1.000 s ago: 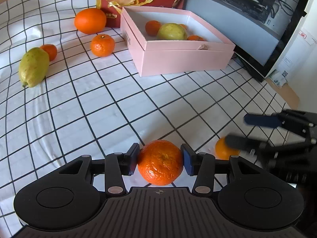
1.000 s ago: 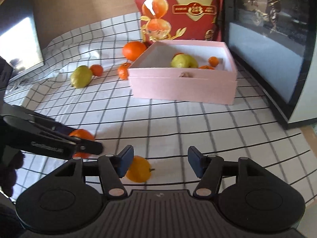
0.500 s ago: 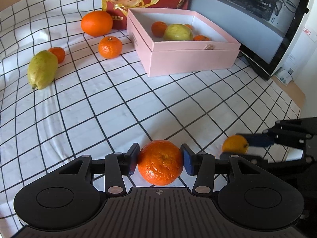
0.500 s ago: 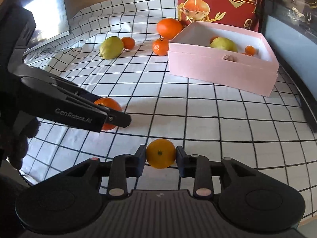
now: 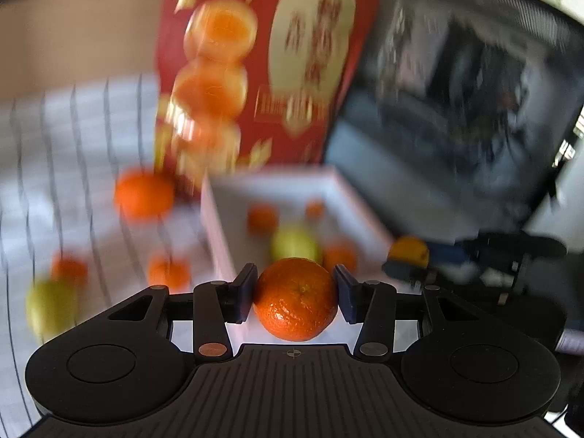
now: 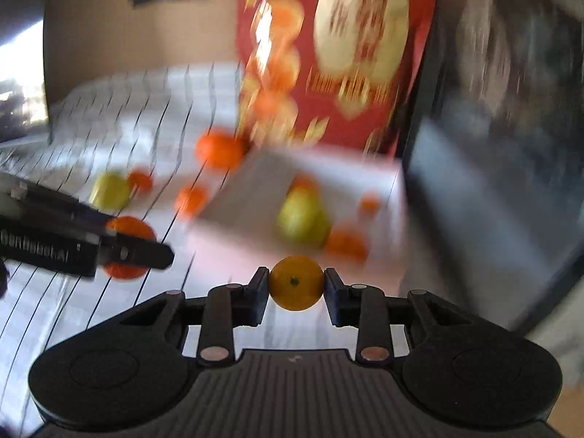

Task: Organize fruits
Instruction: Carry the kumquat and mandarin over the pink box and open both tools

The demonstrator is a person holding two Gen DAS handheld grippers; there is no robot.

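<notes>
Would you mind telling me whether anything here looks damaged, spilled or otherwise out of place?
Nothing stands out. Each gripper holds an intact fruit: the left gripper an orange, the right gripper a small yellow citrus.

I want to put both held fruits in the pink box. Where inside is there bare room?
Bare floor lies along the pink box's left wall, beside the small orange. The right near corner is crowded: green fruit and another orange.

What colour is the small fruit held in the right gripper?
Yellow-orange, paler than the other orange fruit; the small fruit shows best in the right wrist view.
</notes>
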